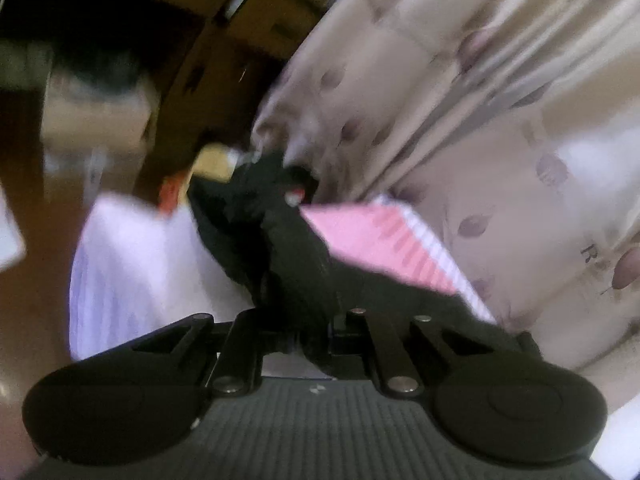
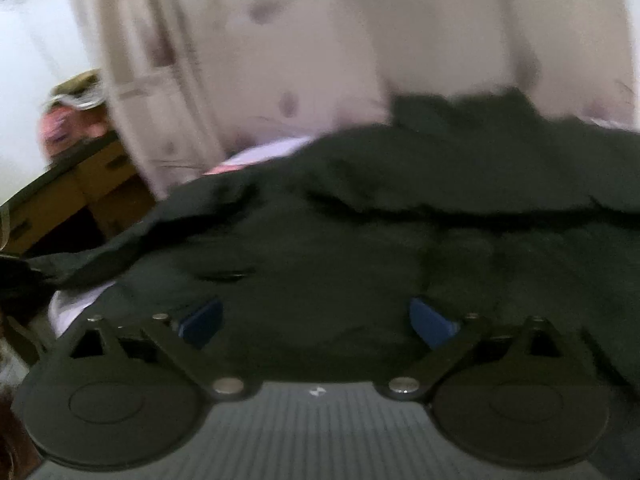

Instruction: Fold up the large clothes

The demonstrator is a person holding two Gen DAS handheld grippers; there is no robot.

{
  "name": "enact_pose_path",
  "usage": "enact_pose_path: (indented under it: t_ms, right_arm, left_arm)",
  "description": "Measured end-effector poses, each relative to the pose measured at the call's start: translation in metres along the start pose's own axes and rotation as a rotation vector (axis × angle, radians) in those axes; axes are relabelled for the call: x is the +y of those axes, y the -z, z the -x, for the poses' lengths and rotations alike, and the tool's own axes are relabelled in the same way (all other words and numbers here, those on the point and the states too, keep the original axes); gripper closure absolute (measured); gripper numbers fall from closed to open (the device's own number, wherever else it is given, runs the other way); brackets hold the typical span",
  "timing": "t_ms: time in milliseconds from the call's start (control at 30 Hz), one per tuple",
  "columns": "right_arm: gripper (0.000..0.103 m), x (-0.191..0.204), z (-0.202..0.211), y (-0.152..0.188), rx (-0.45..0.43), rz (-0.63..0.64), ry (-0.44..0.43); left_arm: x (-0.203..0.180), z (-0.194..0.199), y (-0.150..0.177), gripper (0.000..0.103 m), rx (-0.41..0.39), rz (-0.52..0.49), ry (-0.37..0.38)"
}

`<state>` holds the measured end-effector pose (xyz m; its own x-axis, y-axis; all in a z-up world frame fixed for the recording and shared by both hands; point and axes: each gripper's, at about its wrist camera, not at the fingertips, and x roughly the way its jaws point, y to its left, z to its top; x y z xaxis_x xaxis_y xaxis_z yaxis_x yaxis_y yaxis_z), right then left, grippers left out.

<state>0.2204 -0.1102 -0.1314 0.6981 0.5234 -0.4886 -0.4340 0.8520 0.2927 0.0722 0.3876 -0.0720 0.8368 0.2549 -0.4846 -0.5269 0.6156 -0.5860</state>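
A dark, nearly black garment [image 2: 360, 216] lies spread across the bed in the right wrist view. My right gripper [image 2: 318, 316] is open just above it, its blue pads [image 2: 202, 320] wide apart and empty. In the left wrist view my left gripper [image 1: 310, 332] is shut on a bunched part of the same dark garment [image 1: 280, 240], which runs away from the jaws in a twisted strip. Both views are blurred by motion.
A pink and white striped sheet [image 1: 384, 240] covers the bed. A beige curtain with purple spots [image 1: 460, 92] hangs behind it and also fills the right wrist view [image 2: 300, 40]. Brown wooden furniture [image 1: 224, 64] stands at the left, and a wooden drawer unit [image 2: 80, 192] at the far left.
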Motion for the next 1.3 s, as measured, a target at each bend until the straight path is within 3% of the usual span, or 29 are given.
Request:
enact_pose_path:
  t_ms: [67, 167, 367, 467, 600, 667, 700, 733, 767, 833, 867, 933, 1033, 1167, 1300]
  right_arm:
    - [0.002, -0.007, 0.0, -0.003, 0.022, -0.031, -0.009]
    - [0.002, -0.02, 0.013, -0.006, -0.014, -0.098, -0.011]
    - [0.002, -0.031, 0.053, -0.011, -0.124, -0.058, 0.168]
    - [0.002, -0.043, 0.081, -0.01, -0.192, -0.053, 0.149]
    - [0.001, -0.069, 0.108, -0.012, -0.183, -0.107, 0.056]
    - [0.001, -0.084, 0.118, -0.013, -0.169, -0.153, 0.024]
    - [0.001, -0.09, 0.124, -0.012, -0.164, -0.168, 0.022]
    - [0.001, -0.096, 0.127, -0.011, -0.166, -0.18, 0.029]
    - [0.001, -0.101, 0.132, -0.009, -0.172, -0.188, 0.038]
    - [0.001, -0.114, 0.145, -0.005, -0.175, -0.198, 0.055]
    - [0.001, -0.119, 0.149, -0.005, -0.175, -0.202, 0.06]
    - [0.001, -0.129, 0.159, -0.004, -0.187, -0.203, 0.074]
    - [0.001, -0.139, 0.168, -0.011, -0.207, -0.184, 0.09]
    - [0.002, -0.145, 0.16, -0.038, -0.235, -0.14, 0.089]
    - [0.004, -0.155, 0.122, -0.079, -0.211, -0.092, 0.105]
  left_arm:
    - [-0.029, 0.007, -0.012, 0.091, -0.05, -0.053, 0.023]
    - [-0.086, 0.024, -0.027, 0.091, -0.116, -0.149, 0.087]
    - [-0.231, 0.06, -0.024, 0.091, -0.183, -0.363, 0.294]
    - [-0.308, 0.067, 0.001, 0.091, -0.147, -0.435, 0.425]
    - [-0.398, 0.06, 0.064, 0.091, -0.031, -0.5, 0.591]
    - [-0.433, 0.045, 0.103, 0.091, 0.02, -0.539, 0.632]
    - [-0.449, 0.035, 0.127, 0.087, 0.045, -0.569, 0.652]
    - [-0.459, 0.024, 0.147, 0.073, 0.067, -0.592, 0.676]
    - [-0.466, 0.013, 0.167, 0.062, 0.086, -0.609, 0.702]
    - [-0.472, -0.007, 0.207, 0.005, 0.113, -0.656, 0.724]
    - [-0.472, -0.015, 0.224, 0.0, 0.111, -0.675, 0.709]
    - [-0.465, -0.025, 0.251, 0.001, 0.071, -0.726, 0.701]
    - [-0.435, -0.036, 0.25, 0.0, 0.105, -0.74, 0.671]
    - [-0.374, -0.05, 0.23, 0.0, 0.146, -0.608, 0.569]
    - [-0.301, -0.072, 0.199, 0.0, 0.092, -0.524, 0.395]
